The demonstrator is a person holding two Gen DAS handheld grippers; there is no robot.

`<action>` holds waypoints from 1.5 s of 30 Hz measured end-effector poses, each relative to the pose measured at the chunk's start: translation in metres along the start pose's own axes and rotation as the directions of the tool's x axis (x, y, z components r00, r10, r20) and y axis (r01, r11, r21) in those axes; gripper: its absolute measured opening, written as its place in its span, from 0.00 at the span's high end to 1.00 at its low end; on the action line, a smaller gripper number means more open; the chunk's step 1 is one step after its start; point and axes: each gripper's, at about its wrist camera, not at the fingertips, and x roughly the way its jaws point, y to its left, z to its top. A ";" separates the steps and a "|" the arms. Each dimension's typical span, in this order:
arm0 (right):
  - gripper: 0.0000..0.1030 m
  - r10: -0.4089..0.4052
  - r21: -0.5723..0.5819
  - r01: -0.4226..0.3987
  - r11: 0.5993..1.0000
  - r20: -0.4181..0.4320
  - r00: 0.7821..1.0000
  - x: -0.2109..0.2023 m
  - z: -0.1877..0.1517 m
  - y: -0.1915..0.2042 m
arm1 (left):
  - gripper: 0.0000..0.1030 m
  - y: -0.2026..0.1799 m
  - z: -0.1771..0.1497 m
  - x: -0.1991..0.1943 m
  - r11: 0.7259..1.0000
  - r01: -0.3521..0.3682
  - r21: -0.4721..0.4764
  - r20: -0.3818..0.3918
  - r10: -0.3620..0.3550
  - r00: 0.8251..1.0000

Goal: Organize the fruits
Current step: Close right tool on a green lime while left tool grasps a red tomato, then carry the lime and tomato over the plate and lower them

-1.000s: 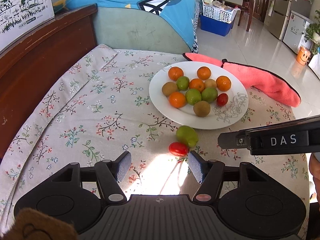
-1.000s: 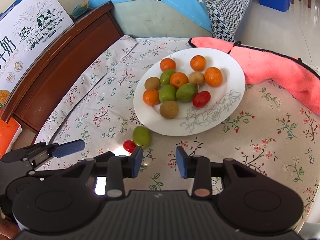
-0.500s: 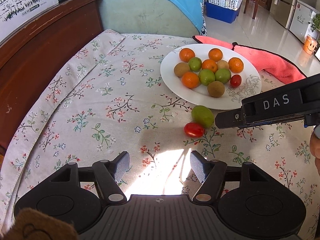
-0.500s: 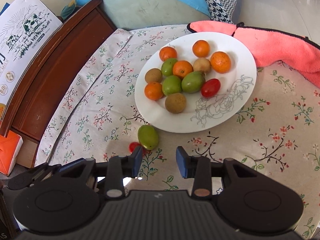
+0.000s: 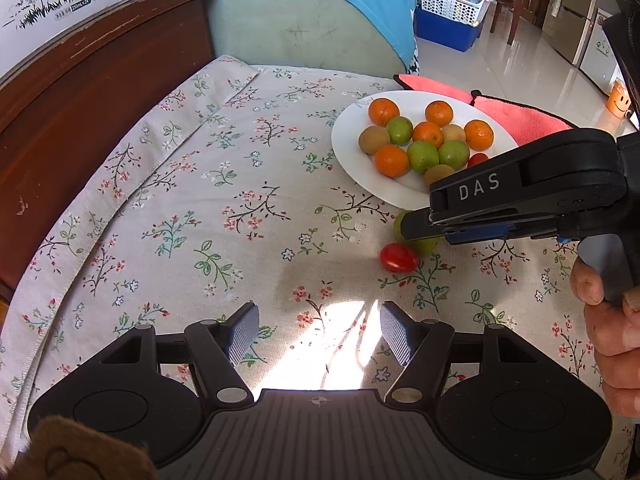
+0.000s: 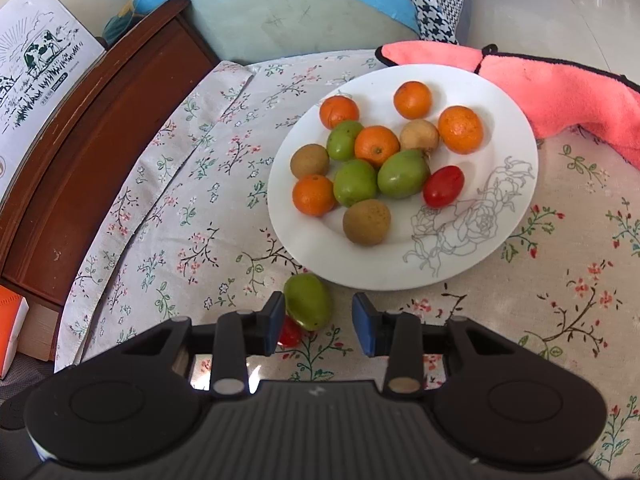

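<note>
A white plate (image 6: 304, 248) holds several oranges, green fruits, brown fruits and one red tomato (image 6: 443, 186). Off the plate, on the flowered cloth, lie a green fruit (image 6: 308, 300) and a small red tomato (image 6: 289, 336). My right gripper (image 6: 319, 322) is open, with the green fruit between its fingers, close to the left finger and apart from the right pad. That left finger half hides the tomato. In the left wrist view the right gripper (image 5: 416, 226) covers part of the green fruit (image 5: 424, 245), and the tomato (image 5: 398, 257) lies beside it. My left gripper (image 5: 319, 332) is open and empty, nearer than both.
A pink cloth (image 6: 560, 84) lies behind the plate (image 5: 348, 148). A dark wooden board (image 5: 80, 100) runs along the table's left side, with a printed carton (image 6: 36, 68) above it. A hand (image 5: 608, 320) holds the right gripper's handle. A cushioned seat stands behind the table.
My right gripper has moved forward and down, so the green fruit now sits between its fingers. In the left wrist view it now covers part of that fruit. The fruits have not moved.
</note>
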 end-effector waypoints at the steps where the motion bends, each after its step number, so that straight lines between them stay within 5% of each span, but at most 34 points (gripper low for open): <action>1: 0.63 -0.003 -0.006 0.003 1.000 0.003 1.000 0.002 0.000 0.002 | 0.35 0.000 0.000 0.000 1.000 0.002 0.000 0.001 -0.002 1.000; 7: 0.73 -0.009 -0.029 0.010 1.000 0.015 1.000 0.009 -0.001 0.007 | 0.35 0.000 -0.001 0.002 1.000 0.016 -0.001 0.014 -0.016 1.000; 26: 0.73 -0.003 0.007 0.003 1.000 0.037 0.999 -0.031 -0.003 -0.023 | 0.39 -0.030 0.012 0.017 0.995 0.095 0.034 0.109 -0.099 0.989; 37: 0.73 0.004 0.019 -0.005 1.000 0.044 0.999 -0.044 -0.004 -0.035 | 0.66 -0.036 0.009 0.033 0.993 0.102 0.068 0.092 -0.108 0.990; 45: 0.73 0.001 0.020 -0.001 1.000 0.039 0.999 -0.046 -0.005 -0.038 | 0.66 -0.039 0.009 0.038 0.992 0.095 0.078 0.108 -0.104 0.989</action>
